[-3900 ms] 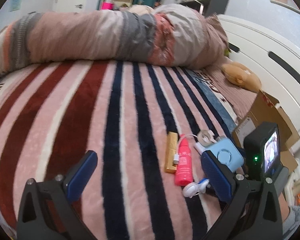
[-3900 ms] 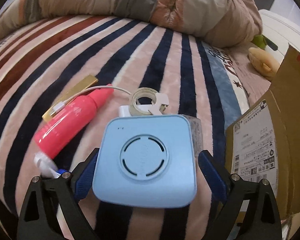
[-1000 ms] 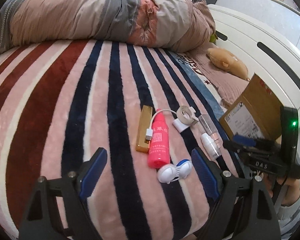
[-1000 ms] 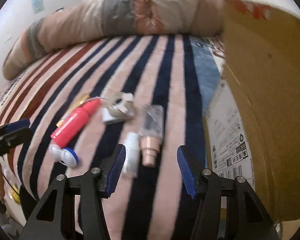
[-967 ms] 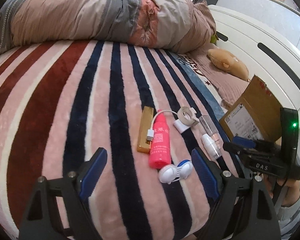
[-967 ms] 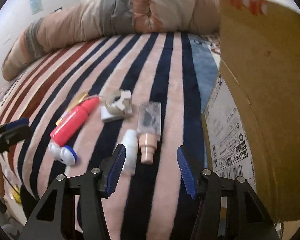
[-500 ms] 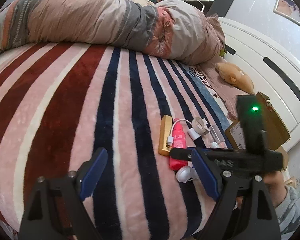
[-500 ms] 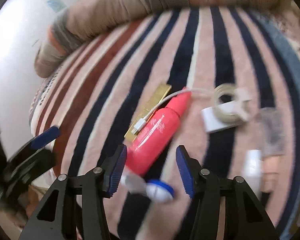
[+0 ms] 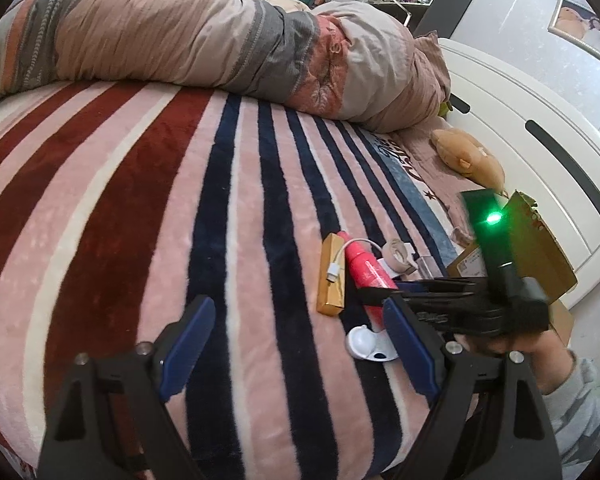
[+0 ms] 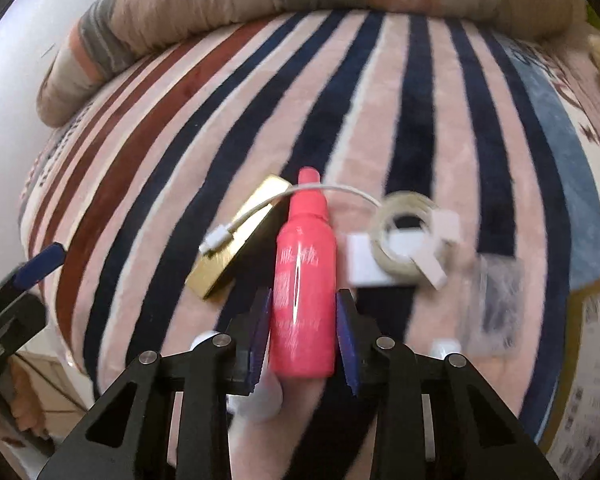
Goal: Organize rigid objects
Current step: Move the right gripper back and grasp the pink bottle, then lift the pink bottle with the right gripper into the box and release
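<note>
On the striped plush bed blanket [image 10: 420,92], the pink plastic bottle [image 10: 305,280] lies between the blue pads of the right claw [image 10: 303,332], whose jaws are closing around its lower body. Just left of the bottle sits a gold rectangular box [image 10: 236,248] with a white cable plug [image 10: 216,237] across it, to its right a roll of clear tape [image 10: 404,232] on a white block, and beyond that a blurred clear container and a cardboard box [image 9: 540,248]. The left claw [image 9: 296,344] hangs wide open and empty beside the bottle, its right finger hiding part of a white-and-blue round object [image 9: 366,344].
</note>
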The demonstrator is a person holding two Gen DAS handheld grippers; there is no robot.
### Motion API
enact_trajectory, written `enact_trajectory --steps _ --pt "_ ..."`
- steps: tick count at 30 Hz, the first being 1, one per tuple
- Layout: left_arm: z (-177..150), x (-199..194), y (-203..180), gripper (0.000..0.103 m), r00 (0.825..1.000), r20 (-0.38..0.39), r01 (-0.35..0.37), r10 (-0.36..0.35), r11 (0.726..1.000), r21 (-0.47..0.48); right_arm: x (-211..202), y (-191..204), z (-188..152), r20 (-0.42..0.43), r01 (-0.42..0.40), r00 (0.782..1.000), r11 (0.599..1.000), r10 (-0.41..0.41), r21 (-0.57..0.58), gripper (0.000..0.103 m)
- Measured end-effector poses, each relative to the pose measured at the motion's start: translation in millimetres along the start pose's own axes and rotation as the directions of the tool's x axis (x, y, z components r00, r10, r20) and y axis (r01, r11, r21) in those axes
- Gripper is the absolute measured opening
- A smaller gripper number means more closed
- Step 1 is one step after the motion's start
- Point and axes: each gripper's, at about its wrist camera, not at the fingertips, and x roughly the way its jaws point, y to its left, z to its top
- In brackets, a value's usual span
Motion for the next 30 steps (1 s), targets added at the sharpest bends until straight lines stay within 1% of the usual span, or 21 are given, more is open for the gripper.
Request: enact_trajectory --steps 2,4,5,6,9,11,12,15,16,18,19,20,21,22,23,24,25,27,28,30 --pt "2.5 0.6 -2.4 0.084 1.0 -0.005 0.022 -0.022 1.0 -0.002 2.7 4.4 -3.0 0.023 0.024 0.999 0.999 -0.023 -0.035 0.027" --pt "5.9 1.6 -8.1 0.084 0.999 -0.011 0.044 -0.044 0.999 0.005 -7.8 7.5 -10.2 0.054 0.031 0.998 0.998 -0.028 -0.057 0.027" --pt "7.5 2.6 -12.4 0.084 0.999 -0.016 0.053 -0.052 0.999 0.015 -16.0 6.6 -16.0 0.065 0.02 0.998 0.998 -0.016 -0.06 0.027" --pt "8.6 3.5 -17.0 0.084 0.998 -0.02 0.062 -0.062 0.998 0.025 -26.7 3.7 -25.2 0.074 -0.01 0.997 0.998 0.015 -0.062 0.027" --pt "12.7 10.1 -37.5 0.084 0.991 -0.044 0.129 -0.127 0.991 0.048 -45.8 0.0 -46.7 0.099 -0.039 0.994 0.995 0.048 -0.087 0.027" --pt "14.9 14.5 -55.5 0.084 0.983 -0.065 0.178 -0.174 0.982 0.056 -55.0 6.2 -48.1 0.135 -0.051 0.989 0.995 0.063 -0.091 0.027" --pt "15.8 15.3 -63.6 0.084 0.978 -0.073 0.199 -0.194 0.978 0.063 -66.1 4.9 -54.8 0.16 -0.071 0.983 0.993 0.086 -0.096 0.027" --pt "28.0 13.1 -101.8 0.084 0.957 -0.084 0.286 -0.278 0.953 0.104 -99.6 9.0 -56.1 0.247 -0.124 0.957 0.983 0.154 -0.132 0.027" --pt "32.1 10.9 -111.2 0.084 0.951 -0.081 0.306 -0.298 0.945 0.115 -114.1 10.0 -57.6 0.278 -0.139 0.944 0.978 0.178 -0.156 0.027" --pt "47.0 5.8 -141.0 0.084 0.932 -0.076 0.363 -0.356 0.92 0.146 -144.2 9.3 -62.2 0.347 -0.158 0.911 0.966 0.222 -0.203 0.026" --pt "52.4 3.7 -152.1 0.082 0.925 -0.076 0.38 -0.373 0.911 0.16 -157.3 6.4 -64.4 0.38 -0.164 0.894 0.963 0.238 -0.216 0.026" --pt "58.9 2.1 -167.5 0.073 0.917 -0.079 0.399 -0.391 0.899 0.18 -166.5 1.6 -67.2 0.404 -0.166 0.882 0.961 0.245 -0.221 0.026" --pt "62.9 0.4 -178.9 0.065 0.912 -0.082 0.41 -0.402 0.891 0.197 -178.1 -5.9 -69.5 0.434 -0.164 0.866 0.961 0.248 -0.222 0.026" --pt "69.0 -0.6 -197.4 0.052 0.907 -0.087 0.421 -0.412 0.879 0.224 -191.2 -16.9 -72.5 0.464 -0.158 0.852 0.964 0.243 -0.216 0.026" --pt "74.1 0.0 -214.0 0.045 0.907 -0.092 0.42 -0.41 0.872 0.252 -198.8 -22.4 -74.2 0.48 -0.153 0.845 0.966 0.236 -0.207 0.026" --pt "77.0 0.5 -224.7 0.044 0.909 -0.094 0.415 -0.405 0.868 0.274 -209.5 -35.4 -77.6 0.509 -0.142 0.831 0.97 0.224 -0.195 0.026" --pt "80.3 2.4 -241.0 0.042 0.907 -0.102 0.42 -0.408 0.857 0.3 -215.8 -44.8 -79.8 0.526 -0.134 0.823 0.973 0.216 -0.19 0.026" --pt "85.0 11.2 -279.7 0.039 0.904 -0.131 0.426 -0.407 0.83 0.359 -229.4 -68.5 -84.9 0.549 -0.11 0.816 0.981 0.182 -0.161 0.026" --pt "86.7 15.8 -291.3 0.037 0.905 -0.142 0.424 -0.402 0.823 0.378 -233.6 -79.1 -87.5 0.556 -0.095 0.815 0.985 0.161 -0.145 0.026" --pt "85.8 30.8 -325.8 0.035 0.911 -0.176 0.412 -0.374 0.803 0.431 -238.6 -100.1 -90.4 0.552 -0.057 0.828 0.993 0.104 -0.101 0.026"
